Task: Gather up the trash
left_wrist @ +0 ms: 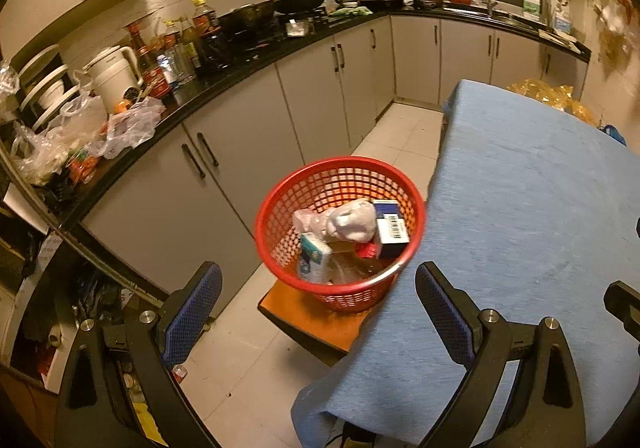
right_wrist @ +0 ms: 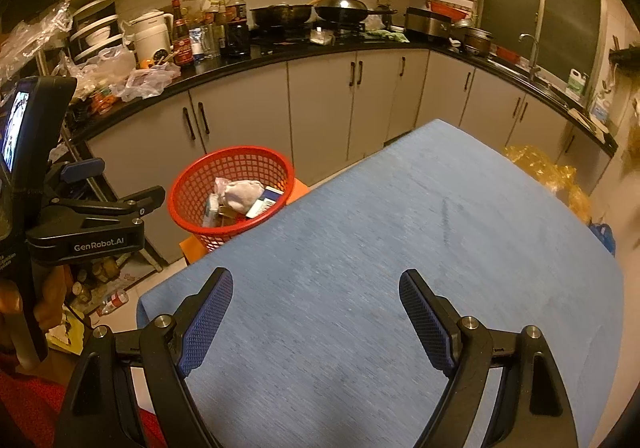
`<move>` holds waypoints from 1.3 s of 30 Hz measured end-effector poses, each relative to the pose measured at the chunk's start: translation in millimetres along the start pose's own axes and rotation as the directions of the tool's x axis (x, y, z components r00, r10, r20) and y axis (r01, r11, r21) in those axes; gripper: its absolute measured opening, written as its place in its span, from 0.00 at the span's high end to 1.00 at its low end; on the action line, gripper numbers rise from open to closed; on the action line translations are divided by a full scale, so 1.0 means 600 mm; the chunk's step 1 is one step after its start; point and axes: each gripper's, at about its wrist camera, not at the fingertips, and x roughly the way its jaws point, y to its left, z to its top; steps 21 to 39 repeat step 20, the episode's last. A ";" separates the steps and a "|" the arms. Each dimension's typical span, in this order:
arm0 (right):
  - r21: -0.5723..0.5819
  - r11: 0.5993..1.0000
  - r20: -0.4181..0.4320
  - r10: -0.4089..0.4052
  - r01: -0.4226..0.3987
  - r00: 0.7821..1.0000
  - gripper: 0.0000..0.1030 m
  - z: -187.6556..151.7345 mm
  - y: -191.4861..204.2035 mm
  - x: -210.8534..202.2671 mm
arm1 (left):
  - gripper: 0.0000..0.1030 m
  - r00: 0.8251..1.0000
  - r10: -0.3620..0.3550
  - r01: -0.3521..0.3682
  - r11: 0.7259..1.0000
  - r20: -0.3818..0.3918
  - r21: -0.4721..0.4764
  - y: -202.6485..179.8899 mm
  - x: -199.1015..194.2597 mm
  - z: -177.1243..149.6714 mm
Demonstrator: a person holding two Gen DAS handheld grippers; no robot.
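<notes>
Evidently collection is near complete: basket point(left_wrist: 340, 232) holds boxes and a wad; blue surface point(right_wrist: 400, 248) shows no litter; left tongs point(left_wrist: 318, 312) and right tongs point(right_wrist: 316, 316) gape wide, empty.

The blue-clothed table point(left_wrist: 520, 208) hides part of the red basket's point(left_wrist: 340, 184) rim; labels on its trash are unreadable.

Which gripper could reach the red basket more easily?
Probably the left gripper: its open fingers frame the red basket just ahead. The right gripper, also open, hovers over the blue tablecloth, farther away.
</notes>
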 end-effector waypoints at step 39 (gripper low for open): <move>0.437 0.826 -0.263 -0.261 0.356 0.929 0.14 -0.200 -0.257 -0.051 | 0.06 0.900 -0.408 0.436 0.850 -0.155 0.296 -0.349 0.042 -0.040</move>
